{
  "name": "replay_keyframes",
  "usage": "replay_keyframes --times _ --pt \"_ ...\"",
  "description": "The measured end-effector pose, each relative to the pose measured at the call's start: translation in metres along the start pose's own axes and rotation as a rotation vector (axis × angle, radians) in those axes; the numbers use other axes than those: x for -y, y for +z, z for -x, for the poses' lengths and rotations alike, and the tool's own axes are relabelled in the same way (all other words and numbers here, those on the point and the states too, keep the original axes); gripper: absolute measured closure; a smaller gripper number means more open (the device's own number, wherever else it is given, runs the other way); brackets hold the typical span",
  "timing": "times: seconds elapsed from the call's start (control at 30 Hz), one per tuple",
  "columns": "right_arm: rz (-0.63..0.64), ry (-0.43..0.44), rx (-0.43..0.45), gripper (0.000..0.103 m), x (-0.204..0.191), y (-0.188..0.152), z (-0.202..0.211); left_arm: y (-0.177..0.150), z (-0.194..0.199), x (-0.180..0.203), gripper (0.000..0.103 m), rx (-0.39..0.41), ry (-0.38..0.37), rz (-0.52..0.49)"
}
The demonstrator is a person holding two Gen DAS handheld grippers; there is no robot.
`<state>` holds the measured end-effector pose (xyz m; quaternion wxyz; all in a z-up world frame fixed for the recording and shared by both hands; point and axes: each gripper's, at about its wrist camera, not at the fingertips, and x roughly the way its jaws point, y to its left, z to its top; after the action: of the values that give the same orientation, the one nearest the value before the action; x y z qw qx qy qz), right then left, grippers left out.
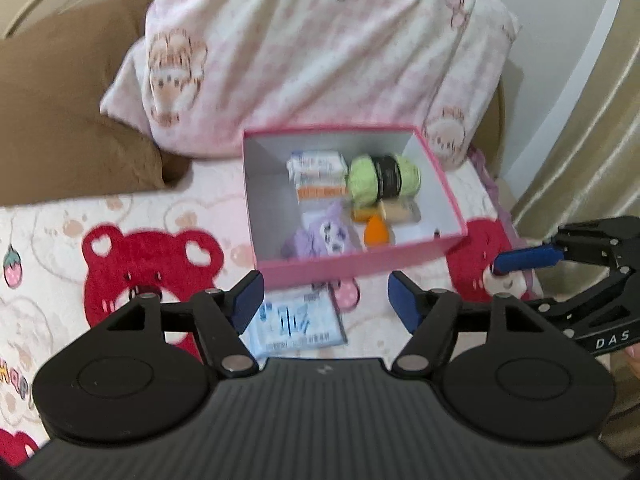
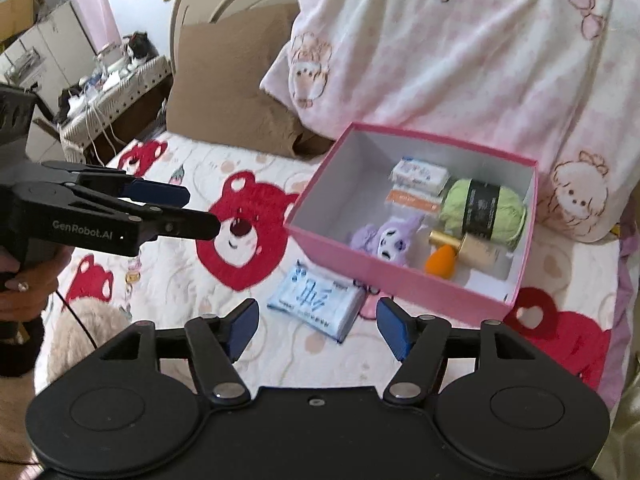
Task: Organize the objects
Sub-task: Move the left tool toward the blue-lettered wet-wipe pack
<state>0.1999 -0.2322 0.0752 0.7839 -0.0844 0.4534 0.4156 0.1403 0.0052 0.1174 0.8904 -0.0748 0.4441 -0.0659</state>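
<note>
The bed (image 2: 280, 360) with its red-bear cover carries everything; the pink box (image 2: 400, 284) is taken as landmark, set on the cover in front of the pink pillow (image 2: 460, 60). Inside the box are seen green yarn (image 2: 500, 208), a purple plush (image 2: 384, 240), wipe packets (image 2: 420, 174), a gold bottle (image 2: 476, 248) and an orange sponge (image 2: 440, 262). One blue tissue pack (image 2: 316, 306) is left outside, just beside the box's near wall, flat on the cover.

Left gripper (image 1: 326, 300): jaws wide, nothing between them. Right gripper (image 2: 318, 326): jaws wide, empty too. Both are held above the cover, short of the box.

Risks, as judged: the pack is soft and flat, so a pinch could be missed or only the wrapper caught, and it could be dropped before the rim is cleared. The box is light-looking; its near wall could be nudged by a jaw and the box pushed into the pillow. Both grippers are close together near the box, so a clash is possible if both go for the pack.

View differences: the room left of the box (a cluttered side table, a holding hand (image 2: 24, 296)) is shown only by the right wrist view. The curtain right of the box is shown only by the left wrist view, which is blurrier.
</note>
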Motion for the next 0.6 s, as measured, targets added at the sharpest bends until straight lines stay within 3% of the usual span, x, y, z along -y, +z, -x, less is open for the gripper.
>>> replay_keyframes --times 0.1,0.27,0.37,0.53,0.6 --pt "-0.018 0.020 -0.018 0.032 -0.002 -0.010 -0.013 -0.016 -0.011 -0.008 0.035 -0.017 -0.010 0.008" --pt "-0.031 0.047 -0.010 0.032 -0.008 -0.027 -0.036 -0.033 -0.034 -0.018 0.035 -0.057 0.043 0.010" --pt "-0.032 0.050 0.006 0.032 -0.014 -0.040 -0.053 -0.038 -0.045 -0.024 0.035 -0.074 -0.003 0.035" --pt "-0.054 0.113 0.015 0.032 -0.017 -0.048 -0.085 -0.040 -0.072 -0.025 0.035 -0.112 0.019 0.015" --pt "-0.018 0.090 0.010 0.031 -0.019 -0.047 -0.099 -0.041 -0.084 -0.027 0.035 -0.124 0.018 0.025"
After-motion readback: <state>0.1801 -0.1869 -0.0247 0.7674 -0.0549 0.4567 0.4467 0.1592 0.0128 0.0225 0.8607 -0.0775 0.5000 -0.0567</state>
